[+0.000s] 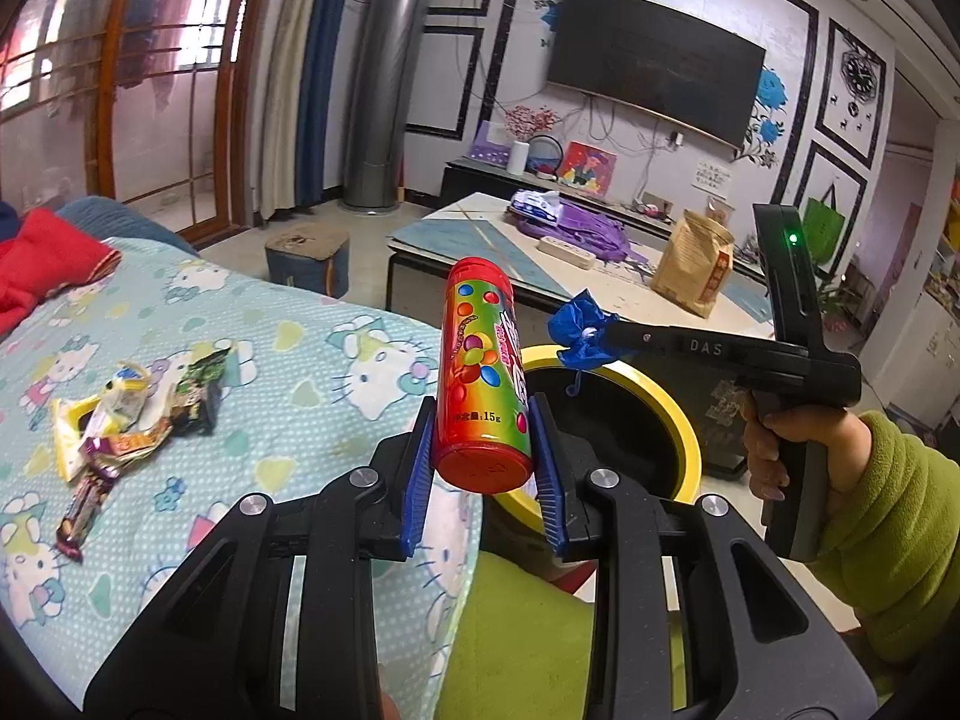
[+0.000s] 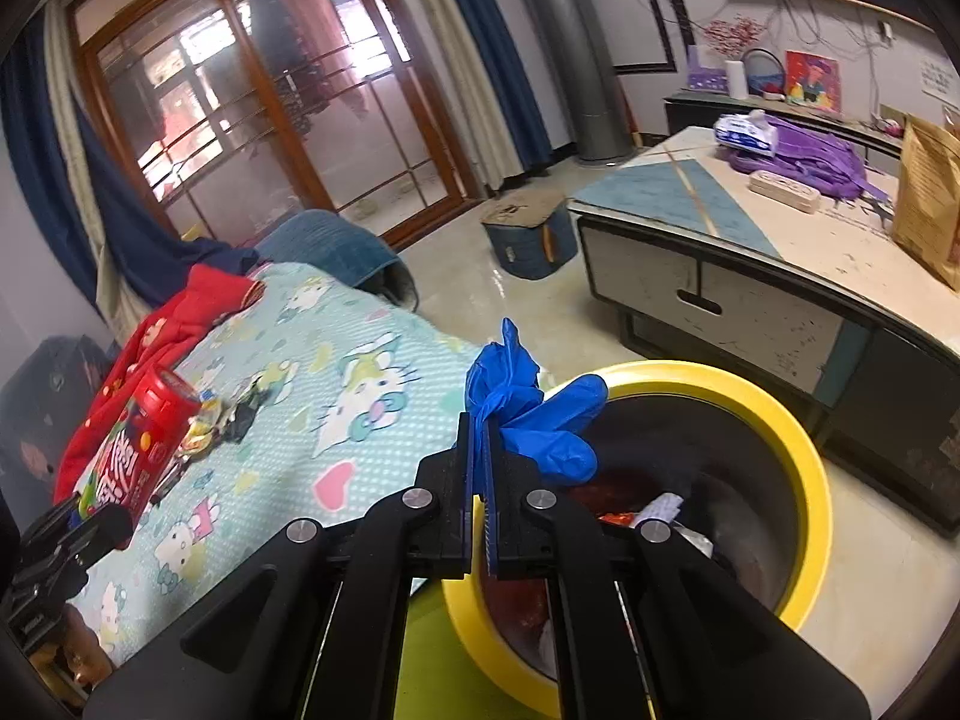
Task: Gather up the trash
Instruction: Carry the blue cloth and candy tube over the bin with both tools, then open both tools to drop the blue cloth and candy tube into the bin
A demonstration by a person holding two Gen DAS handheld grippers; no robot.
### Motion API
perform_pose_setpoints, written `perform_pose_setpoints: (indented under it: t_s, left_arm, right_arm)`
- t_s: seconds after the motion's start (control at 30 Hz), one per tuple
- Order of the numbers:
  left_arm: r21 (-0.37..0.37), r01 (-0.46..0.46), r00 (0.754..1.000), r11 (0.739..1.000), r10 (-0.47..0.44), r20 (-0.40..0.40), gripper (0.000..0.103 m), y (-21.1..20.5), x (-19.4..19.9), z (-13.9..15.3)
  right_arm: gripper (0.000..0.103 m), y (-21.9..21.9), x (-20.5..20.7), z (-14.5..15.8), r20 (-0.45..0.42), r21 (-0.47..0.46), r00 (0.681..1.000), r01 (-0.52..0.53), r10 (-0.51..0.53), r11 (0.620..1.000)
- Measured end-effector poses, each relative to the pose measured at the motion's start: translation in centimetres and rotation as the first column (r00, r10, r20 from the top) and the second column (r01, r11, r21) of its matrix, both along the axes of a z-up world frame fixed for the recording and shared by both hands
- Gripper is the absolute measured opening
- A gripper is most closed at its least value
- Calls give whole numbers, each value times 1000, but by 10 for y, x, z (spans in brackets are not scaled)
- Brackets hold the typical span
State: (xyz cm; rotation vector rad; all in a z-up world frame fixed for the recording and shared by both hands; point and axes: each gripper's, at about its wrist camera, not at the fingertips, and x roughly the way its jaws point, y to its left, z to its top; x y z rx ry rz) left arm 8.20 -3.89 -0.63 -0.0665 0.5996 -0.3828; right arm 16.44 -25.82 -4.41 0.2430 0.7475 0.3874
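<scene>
My left gripper (image 1: 483, 468) is shut on a red candy tube (image 1: 483, 378) with coloured sweets printed on it, held up above the bed's edge beside the yellow-rimmed trash bin (image 1: 678, 414). My right gripper (image 2: 485, 468) is shut on a crumpled blue glove (image 2: 528, 414) and holds it over the bin's near rim (image 2: 804, 456). The glove (image 1: 579, 330) and right gripper also show in the left wrist view. The tube (image 2: 141, 444) shows at the left in the right wrist view. Several wrappers (image 1: 126, 414) lie on the Hello Kitty bedsheet.
The bin holds some trash (image 2: 654, 510). A low coffee table (image 2: 750, 276) stands behind the bin with a brown paper bag (image 1: 693, 264), a purple bag (image 2: 804, 162) and a power strip on it. A red garment (image 2: 180, 324) lies on the bed. A small stool (image 2: 528, 234) stands on the floor.
</scene>
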Motion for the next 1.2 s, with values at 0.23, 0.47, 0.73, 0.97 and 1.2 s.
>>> perform_pose_setpoints:
  t_s: [0.23,0.47,0.73,0.97,1.2]
  left_arm:
    - [11,43,999,999,-43,-1,23,-18,7,-5]
    - [21,84,996,996,-83,-17,23,-35,14,-13]
    - [24,127,991,992,-125,-53,23,-54,25,-27]
    - [13,157,983,987,-155,-100,23,-69,38,-43]
    - [36,195,972,980,-188,-140,23,-89,48,-59]
  right_arm:
    - [3,-16,2,-4,-6,-20,999,45,-45,999]
    - [3,-30,5,-10,-26,-13,997,74,-75,997]
    - [3,-44,9,-12,-41,3,994,99,-98,995]
    - [3,-53,13,-17,-65,12,992,112,-111,994]
    - [3,-63,17,-24,-102,35,987,125,-120,992]
